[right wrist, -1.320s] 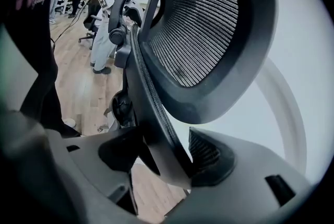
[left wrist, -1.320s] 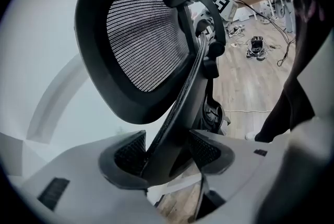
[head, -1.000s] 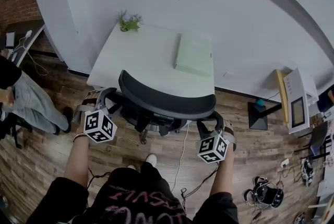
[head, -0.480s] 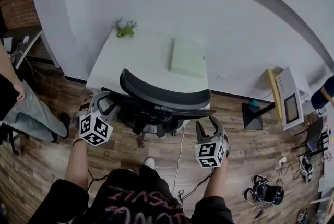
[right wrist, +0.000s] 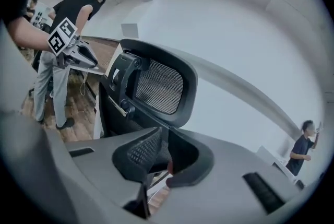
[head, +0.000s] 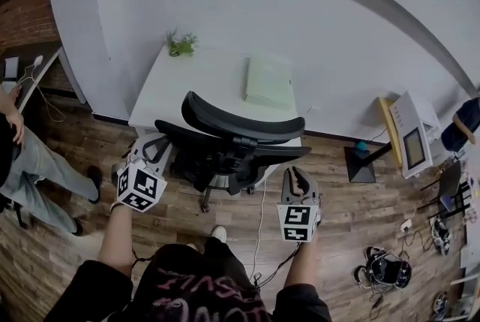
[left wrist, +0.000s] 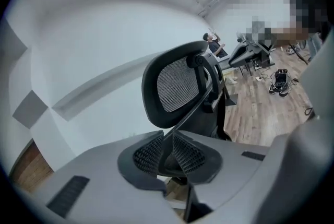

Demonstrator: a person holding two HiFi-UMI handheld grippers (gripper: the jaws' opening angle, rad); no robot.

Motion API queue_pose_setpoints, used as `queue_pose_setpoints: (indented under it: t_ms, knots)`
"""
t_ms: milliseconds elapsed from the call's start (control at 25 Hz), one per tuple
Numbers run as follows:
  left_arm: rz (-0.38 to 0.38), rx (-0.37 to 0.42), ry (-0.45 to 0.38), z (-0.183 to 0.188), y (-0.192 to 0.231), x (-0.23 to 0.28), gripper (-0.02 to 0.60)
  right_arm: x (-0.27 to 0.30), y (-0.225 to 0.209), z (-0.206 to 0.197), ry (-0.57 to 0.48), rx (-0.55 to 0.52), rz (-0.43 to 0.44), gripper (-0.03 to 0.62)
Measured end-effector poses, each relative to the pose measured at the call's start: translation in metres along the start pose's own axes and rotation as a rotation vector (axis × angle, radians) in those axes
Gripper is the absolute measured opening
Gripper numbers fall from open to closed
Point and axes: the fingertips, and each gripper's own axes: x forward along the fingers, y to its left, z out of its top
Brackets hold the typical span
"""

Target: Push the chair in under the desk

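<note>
chair [head: 232, 140] stands at the near edge of the white bench [head: 202, 80], backrest toward the person. left tongs [head: 154, 150] are closing, nearly together, pinching the thin edge of the left armrest [head: 176, 131]. right tongs [head: 298, 179] are closing too, tips almost meeting, just beside the right armrest [head: 289, 153], nothing seen between them.

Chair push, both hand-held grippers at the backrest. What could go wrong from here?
1. The left hand-held gripper and the right hand-held gripper are closing on thin edges of the chair back. Such a narrow pinch may slip, or the chair may swivel if pushed unevenly.
2. A white cable runs along the floor from under the chair toward the person's feet. It could snag as the chair rolls.
</note>
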Motion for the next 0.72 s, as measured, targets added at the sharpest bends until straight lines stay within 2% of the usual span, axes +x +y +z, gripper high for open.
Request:
queue_pose_setpoints:
  t_ms: [160, 440, 720]
  knots:
    - [0.019, -0.039, -0.035, 0.005, 0.003, -0.008, 0.044, -0.008, 0.006, 0.006, -0.011, 0.036, -0.017, 0.039]
    - [0.067, -0.161, -0.094, 0.013, 0.008, -0.013, 0.018, -0.005, -0.002, 0.005, -0.032, 0.116, -0.043, 0.031]
    - [0.118, -0.26, -0.124, 0.024, 0.014, -0.013, 0.015, 0.005, -0.013, 0.005, -0.056, 0.178, -0.015, 0.029]
